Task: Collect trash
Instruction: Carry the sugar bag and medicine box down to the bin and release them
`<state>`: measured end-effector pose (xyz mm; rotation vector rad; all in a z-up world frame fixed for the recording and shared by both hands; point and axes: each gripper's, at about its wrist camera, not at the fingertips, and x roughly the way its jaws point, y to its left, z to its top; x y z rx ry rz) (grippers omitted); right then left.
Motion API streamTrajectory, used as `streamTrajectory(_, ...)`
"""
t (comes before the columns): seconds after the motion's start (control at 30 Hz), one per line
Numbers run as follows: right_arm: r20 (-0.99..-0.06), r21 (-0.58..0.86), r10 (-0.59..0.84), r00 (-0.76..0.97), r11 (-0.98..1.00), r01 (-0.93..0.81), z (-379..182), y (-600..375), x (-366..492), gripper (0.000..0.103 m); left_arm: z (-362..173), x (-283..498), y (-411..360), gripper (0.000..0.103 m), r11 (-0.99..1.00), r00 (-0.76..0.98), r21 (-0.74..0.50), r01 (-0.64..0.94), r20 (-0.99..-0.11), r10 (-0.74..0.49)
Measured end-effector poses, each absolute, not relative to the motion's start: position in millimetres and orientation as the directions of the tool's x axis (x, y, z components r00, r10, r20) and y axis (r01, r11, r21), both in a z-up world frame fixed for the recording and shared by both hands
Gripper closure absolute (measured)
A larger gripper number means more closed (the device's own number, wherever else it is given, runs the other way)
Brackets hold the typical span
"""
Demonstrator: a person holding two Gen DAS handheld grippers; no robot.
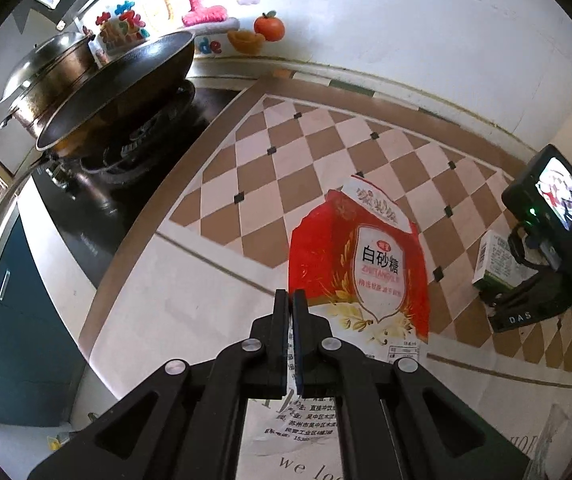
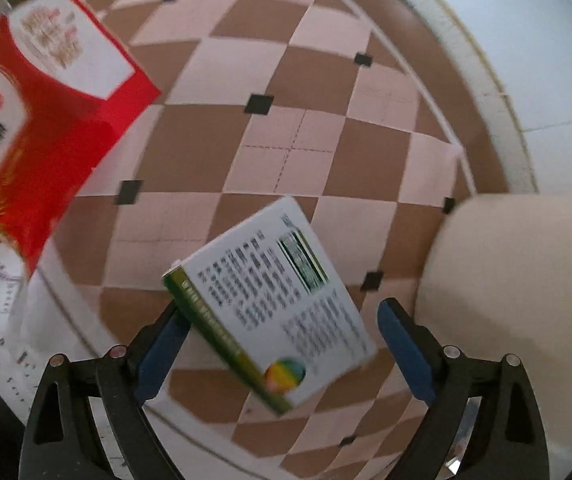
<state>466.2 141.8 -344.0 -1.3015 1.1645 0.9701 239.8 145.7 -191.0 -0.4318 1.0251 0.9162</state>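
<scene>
A red and white sugar bag (image 1: 365, 264) lies on the checkered countertop (image 1: 286, 152). My left gripper (image 1: 290, 300) is shut on the bag's near white edge. The bag also shows at the left of the right wrist view (image 2: 42, 120). A small white and green carton (image 2: 274, 300) lies flat on the counter between the open jaws of my right gripper (image 2: 282, 328), tilted diagonally; its green side touches the left finger (image 2: 162, 352). In the left wrist view the carton (image 1: 493, 260) sits at the right under the right gripper (image 1: 525, 300).
A gas stove with a dark wok (image 1: 118, 92) and a lidded steel pot (image 1: 46, 76) stands at the left. A white wall with stickers (image 1: 206, 4) backs the counter. A pale rounded object (image 2: 517, 292) lies right of the carton. Blue cabinets (image 1: 18, 328) are below left.
</scene>
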Motion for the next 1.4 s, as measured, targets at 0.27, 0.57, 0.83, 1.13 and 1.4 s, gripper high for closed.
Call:
streamTrajectory(0.27,-0.999,-0.022,-0.046,0.012,0.218,-0.976,-330.7,127.4,481.0,0.017,-157.1,225.6,150.2,0.103,0.562,0.254,0.073,-0.824,-0.839,0.481)
streamTrajectory(0.57,-0.986,0.119,0.156,-0.055,0.441,-0.889,-283.7,91.9,470.9,0.021,-106.2,179.9,149.4,0.103,0.537,0.28,0.084,-0.839,-0.78,0.559)
streamTrajectory(0.83,-0.943,0.268,0.314,-0.111,0.518,-0.812,-240.5,46.7,381.3,0.022,-77.9,93.9,133.1,0.103,0.511,0.294,0.069,-0.857,-0.749,0.594)
streamTrajectory(1.13,-0.923,0.3,0.361,-0.132,0.463,-0.834,-221.8,16.0,215.5,0.023,-92.4,-37.7,104.4,0.103,0.524,0.33,0.003,-0.852,-0.774,0.54)
streamTrajectory(1.4,-0.935,0.308,0.318,-0.157,0.512,-0.802,-270.0,-15.3,74.6,0.023,-196.3,-125.7,99.4,0.103,0.531,0.29,-0.04,-0.846,-0.871,0.396)
